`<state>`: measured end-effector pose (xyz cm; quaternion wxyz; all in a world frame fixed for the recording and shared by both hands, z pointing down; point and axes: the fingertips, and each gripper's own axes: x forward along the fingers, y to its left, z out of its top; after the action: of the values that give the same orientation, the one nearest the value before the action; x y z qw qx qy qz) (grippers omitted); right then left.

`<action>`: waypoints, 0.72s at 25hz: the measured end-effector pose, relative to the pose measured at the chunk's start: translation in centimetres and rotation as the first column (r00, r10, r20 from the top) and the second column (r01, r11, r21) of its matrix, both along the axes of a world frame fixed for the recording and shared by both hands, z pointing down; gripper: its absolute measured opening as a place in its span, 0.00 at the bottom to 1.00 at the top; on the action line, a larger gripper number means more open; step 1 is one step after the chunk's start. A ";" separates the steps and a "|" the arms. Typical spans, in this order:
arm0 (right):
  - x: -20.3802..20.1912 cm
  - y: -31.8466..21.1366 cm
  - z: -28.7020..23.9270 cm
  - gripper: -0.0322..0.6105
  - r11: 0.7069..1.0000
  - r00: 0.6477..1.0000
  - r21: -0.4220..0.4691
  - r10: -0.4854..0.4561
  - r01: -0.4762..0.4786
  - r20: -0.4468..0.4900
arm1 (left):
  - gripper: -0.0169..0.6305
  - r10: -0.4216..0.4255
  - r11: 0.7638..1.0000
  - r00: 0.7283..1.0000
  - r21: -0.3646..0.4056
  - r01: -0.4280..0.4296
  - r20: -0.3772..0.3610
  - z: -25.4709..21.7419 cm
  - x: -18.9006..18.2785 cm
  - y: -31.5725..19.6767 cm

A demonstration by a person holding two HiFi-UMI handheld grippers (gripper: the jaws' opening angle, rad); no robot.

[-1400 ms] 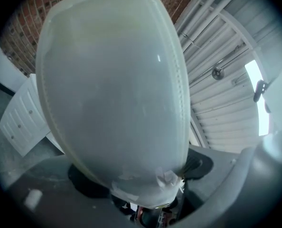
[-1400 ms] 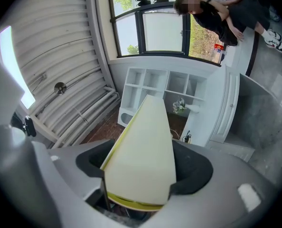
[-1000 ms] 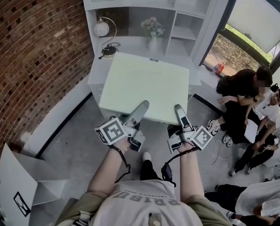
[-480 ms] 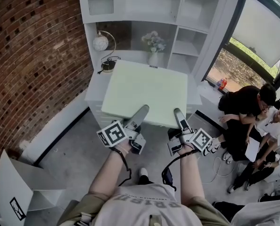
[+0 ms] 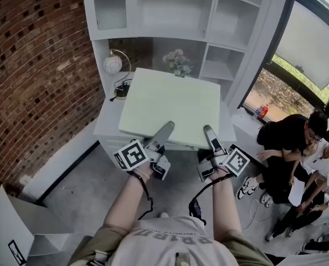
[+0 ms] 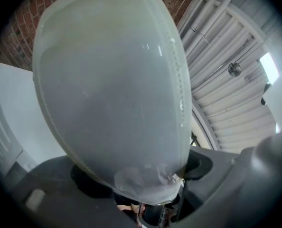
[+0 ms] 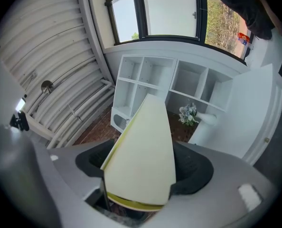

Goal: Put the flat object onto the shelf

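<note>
A pale green flat square pad [image 5: 170, 104] is held level in front of the white shelf unit [image 5: 173, 13], above its lower counter. My left gripper [image 5: 165, 129] is shut on the pad's near edge, left of its middle. My right gripper [image 5: 209, 132] is shut on the same edge further right. In the left gripper view the pad [image 6: 112, 89] fills most of the frame from between the jaws. In the right gripper view the pad [image 7: 143, 156] runs edge-on out of the jaws toward the shelf unit [image 7: 179, 84].
A round clock on a curved stand [image 5: 112, 64] and a vase of flowers [image 5: 177, 62] stand in the unit's lower bay behind the pad. A brick wall [image 5: 31, 65] is on the left. People [image 5: 289, 148] sit on the floor at right. A white box [image 5: 9, 226] lies lower left.
Both grippers and the pad have come closer to the shelf unit. The pad now covers more of the counter, and more of the upper shelves shows.
</note>
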<state>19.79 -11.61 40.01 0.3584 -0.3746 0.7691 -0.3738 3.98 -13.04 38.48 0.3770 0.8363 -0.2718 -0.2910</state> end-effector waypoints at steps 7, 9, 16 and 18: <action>1.4 -5.3 -1.2 0.63 1.000 1.000 0.025 -0.017 0.017 0.001 | 0.66 -0.014 1.000 1.000 0.027 0.014 -0.005 -1.1 1.5 -5.0; 1.6 -6.4 -1.5 0.63 0.999 1.000 0.034 -0.023 0.023 0.001 | 0.66 -0.015 1.000 1.000 0.027 0.015 -0.004 -1.3 1.7 -6.1; 1.3 -10.6 -1.5 0.63 0.999 1.000 0.033 -0.026 0.026 0.014 | 0.66 -0.012 0.999 1.000 0.031 0.012 0.022 -1.8 1.5 -10.2; 1.2 -11.7 -1.5 0.63 0.999 1.000 0.035 -0.026 0.026 0.016 | 0.66 -0.011 0.999 1.000 0.034 0.010 0.025 -1.8 1.4 -11.4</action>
<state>21.00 -23.30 38.52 0.3665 -0.3551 0.7773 -0.3680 5.39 -24.39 36.64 0.3577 0.8448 -0.2758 -0.2868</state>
